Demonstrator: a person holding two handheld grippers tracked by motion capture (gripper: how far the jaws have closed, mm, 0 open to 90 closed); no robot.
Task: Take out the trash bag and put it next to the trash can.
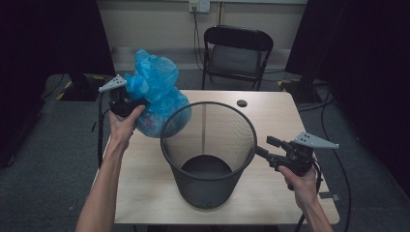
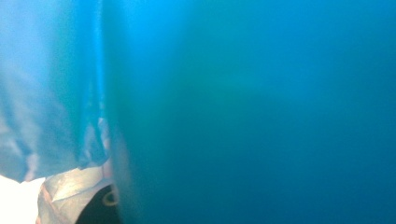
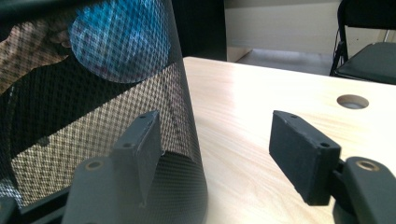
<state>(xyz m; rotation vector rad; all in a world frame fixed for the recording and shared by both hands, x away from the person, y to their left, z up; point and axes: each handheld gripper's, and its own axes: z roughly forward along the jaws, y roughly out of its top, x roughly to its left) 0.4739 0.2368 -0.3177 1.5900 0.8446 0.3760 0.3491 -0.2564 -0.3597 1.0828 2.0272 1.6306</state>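
Note:
A crumpled blue plastic bag (image 1: 157,92) bulges at the table's back left, against the far left side of a black mesh wastebasket (image 1: 208,150). My left gripper (image 1: 139,103) presses into the bag's left side and looks shut on the plastic. Its jaws are hidden by the blue bag (image 2: 257,112), which lies right against the camera. The basket stands upright and empty at the table's middle. My right gripper (image 1: 265,146) is open just right of the basket, level with its rim. In the right gripper view, its left pad (image 3: 144,140) sits beside the mesh wall (image 3: 93,116), outside it.
The wooden table (image 1: 270,111) has a round cable hole (image 1: 241,103) at the back, also seen as a hole (image 3: 352,101) past my right jaw. A black folding chair (image 1: 237,50) stands behind the table. Dark curtains flank both sides.

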